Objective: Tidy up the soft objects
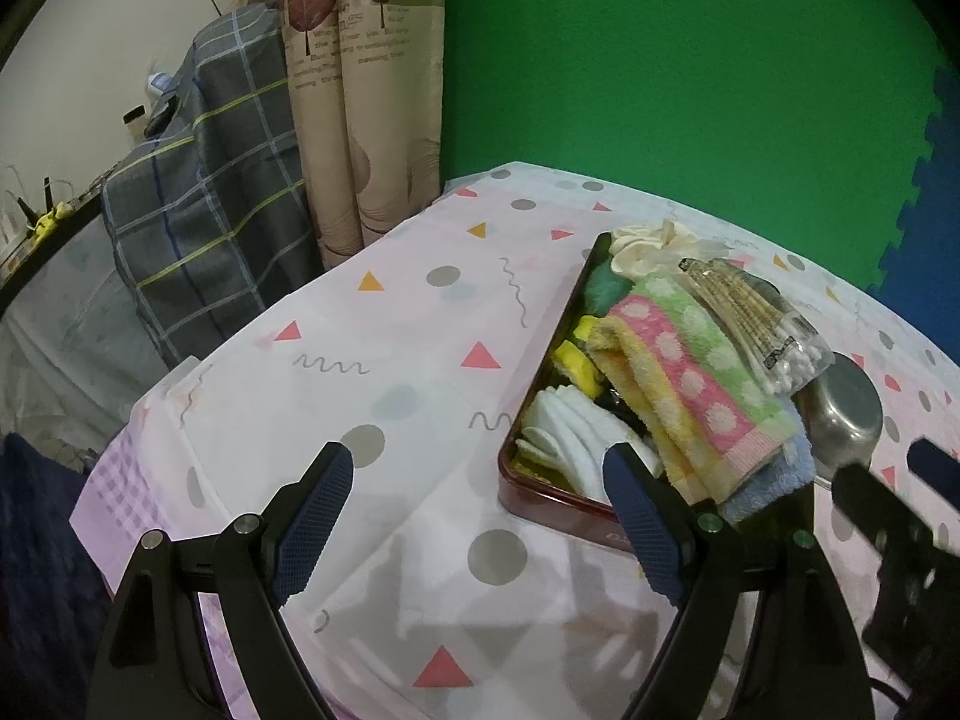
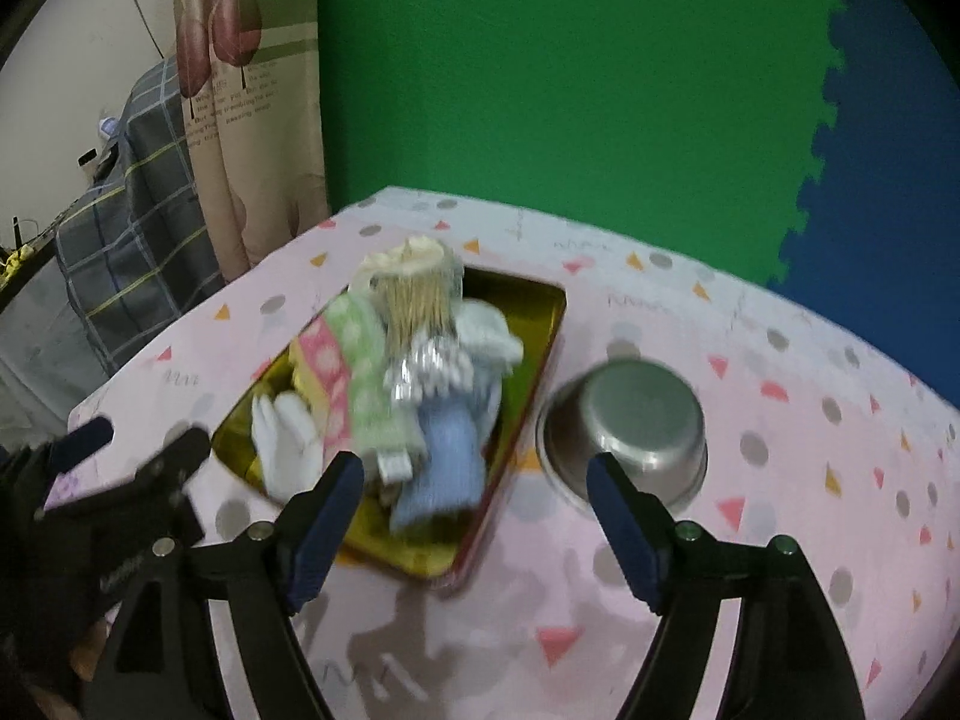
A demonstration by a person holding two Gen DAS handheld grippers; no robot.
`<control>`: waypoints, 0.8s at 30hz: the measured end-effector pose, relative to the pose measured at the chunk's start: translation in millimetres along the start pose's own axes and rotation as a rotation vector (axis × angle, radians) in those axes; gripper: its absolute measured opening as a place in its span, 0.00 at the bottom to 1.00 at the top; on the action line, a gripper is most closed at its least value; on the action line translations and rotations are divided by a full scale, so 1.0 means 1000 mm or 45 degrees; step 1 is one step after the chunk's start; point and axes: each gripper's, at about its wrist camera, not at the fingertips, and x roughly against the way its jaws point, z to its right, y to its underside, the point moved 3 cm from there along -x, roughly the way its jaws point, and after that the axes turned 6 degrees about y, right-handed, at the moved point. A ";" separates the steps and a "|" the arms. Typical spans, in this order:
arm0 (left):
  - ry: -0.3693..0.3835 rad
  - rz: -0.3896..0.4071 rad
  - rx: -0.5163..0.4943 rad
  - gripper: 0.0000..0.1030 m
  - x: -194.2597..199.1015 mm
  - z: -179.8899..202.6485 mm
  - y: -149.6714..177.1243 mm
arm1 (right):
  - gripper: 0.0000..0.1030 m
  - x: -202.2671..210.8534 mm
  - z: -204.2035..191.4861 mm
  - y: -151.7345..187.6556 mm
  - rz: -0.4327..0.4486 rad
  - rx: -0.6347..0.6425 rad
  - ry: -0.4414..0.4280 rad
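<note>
Most of the soft stuff looks sorted already, with the dotted towel (image 1: pixel 690 384), blue cloth (image 2: pixel 447 444) and cotton swabs (image 1: pixel 756 318) piled in the tin (image 1: pixel 558 495) on the surface (image 1: pixel 390 372), both left gripper (image 1: pixel 477 525) and right gripper (image 2: pixel 477 531) gaping empty, so probably only tidying remains.

place: home room — curtain (image 1: pixel 366 120) | plaid bedding (image 1: pixel 204 192) | patterned tablecloth (image 1: pixel 390 330)

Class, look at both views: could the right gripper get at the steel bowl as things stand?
Probably yes: the right gripper is open and empty, and the steel bowl sits upside down on the table just ahead, nothing between them.
</note>
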 end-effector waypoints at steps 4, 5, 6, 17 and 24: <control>-0.006 -0.002 -0.023 0.81 0.001 0.006 0.001 | 0.77 0.009 0.002 0.012 0.009 -0.014 -0.001; -0.005 -0.001 -0.025 0.81 0.001 0.007 0.001 | 0.77 0.011 0.003 0.014 0.009 -0.019 0.003; -0.003 0.000 -0.025 0.81 0.001 0.007 0.001 | 0.77 0.011 0.004 0.015 0.004 -0.021 0.005; 0.013 -0.013 -0.028 0.81 0.002 0.008 0.002 | 0.77 0.006 0.000 0.022 -0.031 0.009 0.001; 0.018 -0.017 -0.030 0.81 0.002 0.008 0.001 | 0.77 0.003 -0.008 0.024 -0.046 0.036 -0.009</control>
